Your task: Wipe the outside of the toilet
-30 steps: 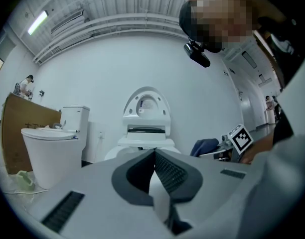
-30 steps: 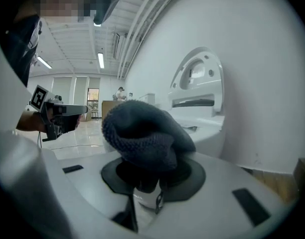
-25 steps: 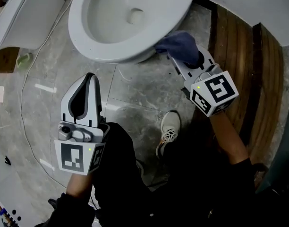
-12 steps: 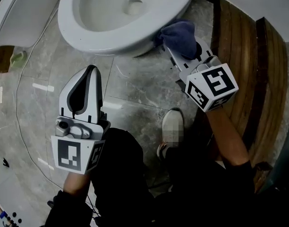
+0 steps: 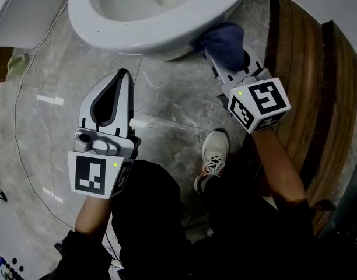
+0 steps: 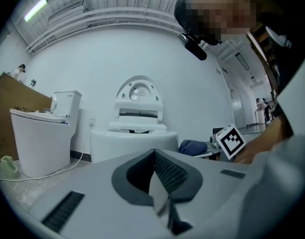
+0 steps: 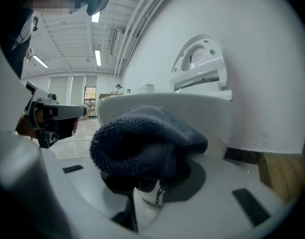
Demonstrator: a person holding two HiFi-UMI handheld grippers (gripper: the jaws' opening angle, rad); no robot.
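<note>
On a grey marble-tiled floor (image 5: pixel 167 112), the right gripper (image 5: pixel 220 60) pinches a bunched dark blue knitted cloth (image 5: pixel 223 41), which lies against the outer wall of the white ceramic toilet bowl (image 5: pixel 137 37), under its rim. The left gripper (image 5: pixel 120 79), jaws pressed together on nothing, hangs over the floor just in front of the toilet, apart from it. A brown wooden plank strip (image 5: pixel 295 69) runs beside the toilet beyond the cloth.

My left hand-held gripper (image 5: pixel 119 77) is light grey with dark grey pads (image 6: pixel 168 172). Its cube (image 5: pixel 95 177) carries black-and-white square markers. My right hand-held gripper (image 5: pixel 218 56) has the same colours. The cloth (image 5: pixel 226 39) is dark blue with a knitted texture. The toilet (image 5: pixel 137 35) is plain white. The floor (image 5: pixel 172 104) is grey marbled tile. The planks (image 5: pixel 301 69) are dark brown and wood-grained.
</note>
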